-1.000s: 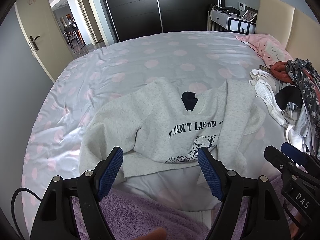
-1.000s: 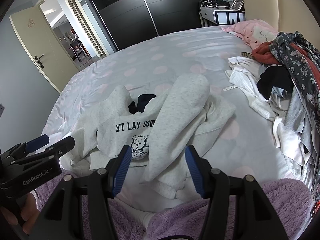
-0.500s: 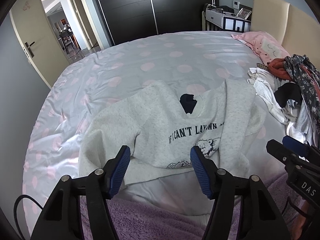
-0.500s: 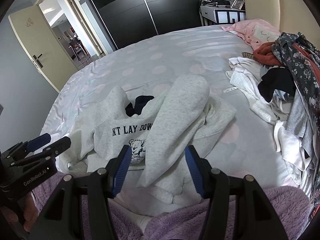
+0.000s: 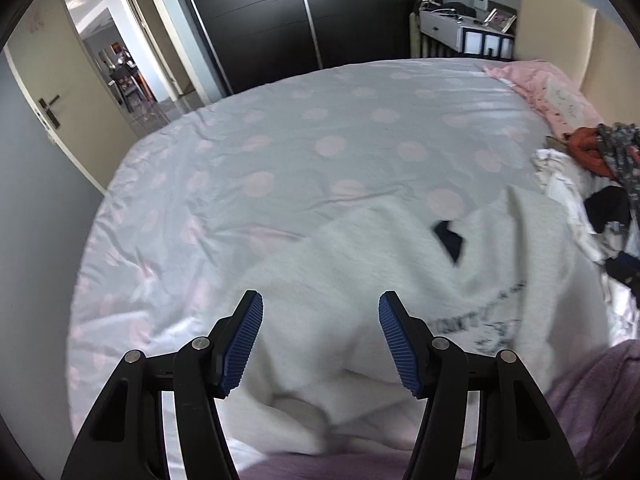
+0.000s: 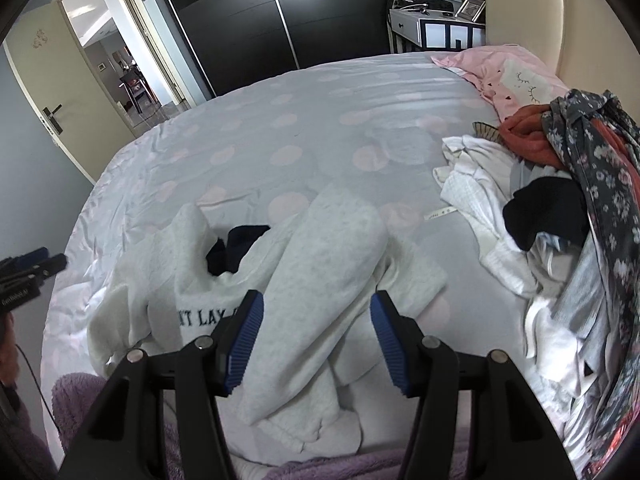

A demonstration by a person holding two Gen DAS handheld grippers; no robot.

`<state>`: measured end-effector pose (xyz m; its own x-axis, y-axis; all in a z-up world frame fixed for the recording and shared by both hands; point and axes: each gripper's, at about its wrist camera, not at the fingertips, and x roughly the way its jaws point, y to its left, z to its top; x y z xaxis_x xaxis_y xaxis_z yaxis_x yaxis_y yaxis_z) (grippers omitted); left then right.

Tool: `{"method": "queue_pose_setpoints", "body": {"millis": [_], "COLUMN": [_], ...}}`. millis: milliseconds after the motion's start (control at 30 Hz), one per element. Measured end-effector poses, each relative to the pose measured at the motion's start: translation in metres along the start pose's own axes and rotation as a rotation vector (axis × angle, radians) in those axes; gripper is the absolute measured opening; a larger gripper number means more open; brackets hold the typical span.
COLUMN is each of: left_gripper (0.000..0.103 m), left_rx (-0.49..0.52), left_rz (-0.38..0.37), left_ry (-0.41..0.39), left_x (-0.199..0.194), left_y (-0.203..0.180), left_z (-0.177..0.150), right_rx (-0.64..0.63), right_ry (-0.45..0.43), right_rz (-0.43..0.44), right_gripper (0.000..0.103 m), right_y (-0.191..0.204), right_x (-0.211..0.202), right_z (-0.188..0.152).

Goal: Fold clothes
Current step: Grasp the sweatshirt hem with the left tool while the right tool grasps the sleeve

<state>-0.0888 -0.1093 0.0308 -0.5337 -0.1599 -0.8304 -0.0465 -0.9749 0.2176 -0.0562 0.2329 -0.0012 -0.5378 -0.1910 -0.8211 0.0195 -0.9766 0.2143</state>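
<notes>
A light grey sweatshirt [image 5: 360, 280] with dark printed lettering lies crumpled on the bed, its dark neck opening [image 5: 450, 236] upward. In the right wrist view the sweatshirt [image 6: 320, 264] has one sleeve folded across its front. My left gripper [image 5: 320, 340] is open and empty, hovering over the sweatshirt's left part. My right gripper [image 6: 316, 340] is open and empty, above the folded sleeve near the hem. The left gripper also shows at the left edge of the right wrist view [image 6: 28, 276].
The bed has a grey cover with pink dots [image 5: 320, 140]. A pile of mixed clothes [image 6: 560, 220] lies at the right side. A pink pillow [image 6: 508, 76] lies by the headboard. A purple fleece [image 6: 340, 468] is at the near edge. A dark wardrobe and an open door stand behind.
My left gripper has swung to the left, so the sweatshirt now sits right of centre and is blurred. My right gripper has moved slightly forward over the sleeve. Both stay open.
</notes>
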Motion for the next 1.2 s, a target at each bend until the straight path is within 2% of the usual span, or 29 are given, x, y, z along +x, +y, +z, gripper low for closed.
{"method": "queue_pose_setpoints", "body": {"millis": [67, 167, 300, 367, 533, 700, 867, 967, 1000, 1100, 1133, 1200], "left_gripper": [0.062, 0.062, 0.062, 0.066, 0.071, 0.072, 0.072, 0.072, 0.072, 0.072, 0.070, 0.058], "left_rx": [-0.001, -0.015, 0.022, 0.039, 0.099, 0.145, 0.205, 0.192, 0.192, 0.209, 0.206, 0.191], "left_rz": [0.046, 0.059, -0.053, -0.123, -0.227, -0.296, -0.356, -0.403, -0.415, -0.427, -0.423, -0.403], "left_ry": [0.008, 0.022, 0.024, 0.032, 0.058, 0.149, 0.232, 0.311, 0.331, 0.365, 0.368, 0.375], "left_x": [0.002, 0.008, 0.032, 0.051, 0.115, 0.194, 0.250, 0.275, 0.279, 0.284, 0.284, 0.281], "left_y": [0.027, 0.064, 0.090, 0.093, 0.075, 0.046, 0.020, 0.015, 0.012, 0.001, -0.002, -0.006], "left_z": [0.011, 0.025, 0.043, 0.051, 0.057, 0.051, 0.037, 0.029, 0.025, 0.015, 0.013, 0.011], "right_rx": [-0.002, -0.007, -0.014, -0.023, -0.053, -0.092, -0.112, -0.106, -0.104, -0.068, -0.051, -0.035], "right_ry": [0.011, 0.030, 0.057, 0.072, 0.118, 0.176, 0.251, 0.290, 0.301, 0.323, 0.328, 0.317], "right_rz": [-0.004, -0.005, 0.007, 0.003, -0.031, -0.092, -0.135, -0.137, -0.138, -0.124, -0.117, -0.108], "right_gripper": [0.055, 0.055, 0.055, 0.055, 0.055, 0.055, 0.055, 0.054, 0.050, 0.027, 0.024, 0.017], "right_y": [-0.001, -0.002, 0.004, 0.006, 0.008, 0.009, -0.002, -0.014, -0.018, -0.033, -0.038, -0.041], "right_x": [0.010, 0.030, 0.059, 0.074, 0.116, 0.156, 0.185, 0.192, 0.194, 0.194, 0.193, 0.184], "right_z": [0.012, 0.029, 0.050, 0.060, 0.084, 0.100, 0.096, 0.085, 0.081, 0.069, 0.065, 0.060]}}
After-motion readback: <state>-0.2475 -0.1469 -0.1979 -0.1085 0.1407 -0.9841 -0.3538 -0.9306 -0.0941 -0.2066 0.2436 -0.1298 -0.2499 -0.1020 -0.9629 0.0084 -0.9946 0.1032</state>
